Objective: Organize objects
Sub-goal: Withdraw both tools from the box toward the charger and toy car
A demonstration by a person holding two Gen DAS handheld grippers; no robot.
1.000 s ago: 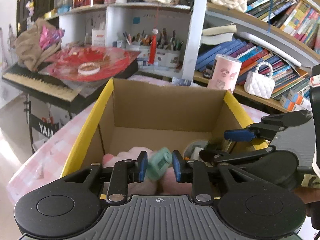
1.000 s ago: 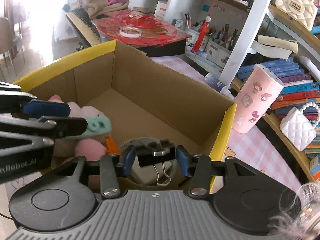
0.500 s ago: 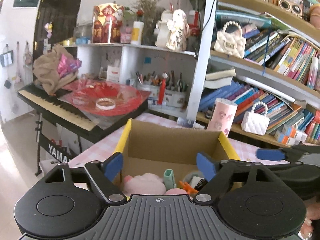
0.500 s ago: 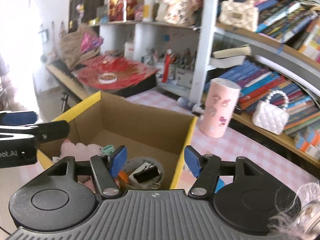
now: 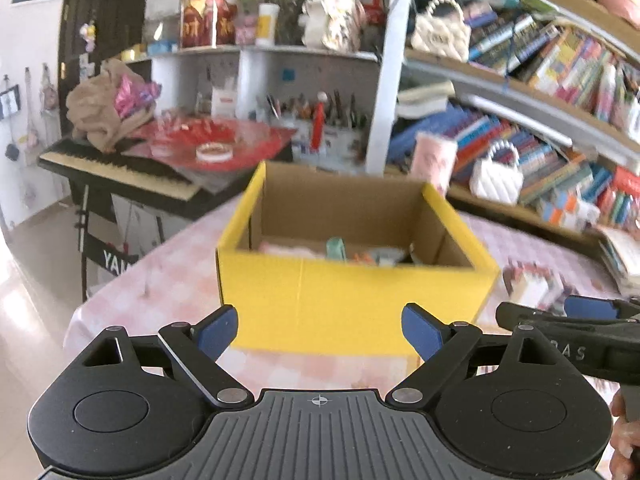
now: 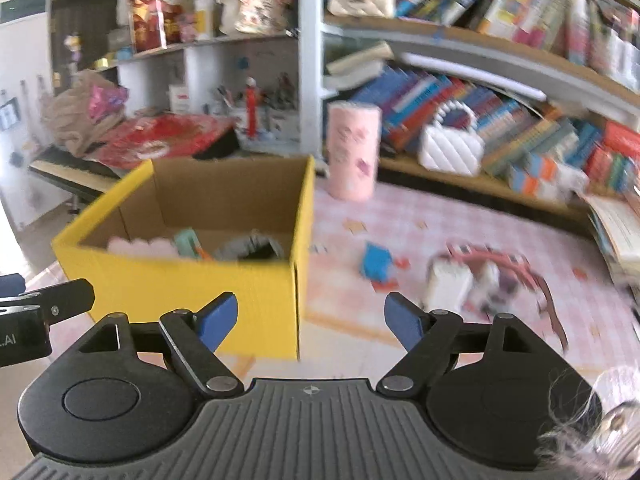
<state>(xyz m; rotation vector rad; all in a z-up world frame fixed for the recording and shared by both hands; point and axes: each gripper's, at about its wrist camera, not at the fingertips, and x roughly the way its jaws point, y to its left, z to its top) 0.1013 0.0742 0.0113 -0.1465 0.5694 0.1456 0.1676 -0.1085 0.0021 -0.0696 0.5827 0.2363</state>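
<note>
**Box partly filled, table items waiting**

Both the left gripper (image 5: 319,330) and right gripper (image 6: 309,322) are hanging wide open, holding nothing. The yellow cardboard box (image 6: 192,276) is sitting near the pink checked table's (image 6: 440,216) left edge, already holding several items; a blue block (image 6: 375,261) and white-and-pink toy (image 6: 466,276) are lying outside, seemingly left to collect.

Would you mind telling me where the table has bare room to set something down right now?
Bare checked cloth lies between the yellow box and the blue item, and in front of the pink cylinder. Left of the box, cloth runs free to the table edge. It is crowded at the right around the pink-strapped item and inside the box.
</note>
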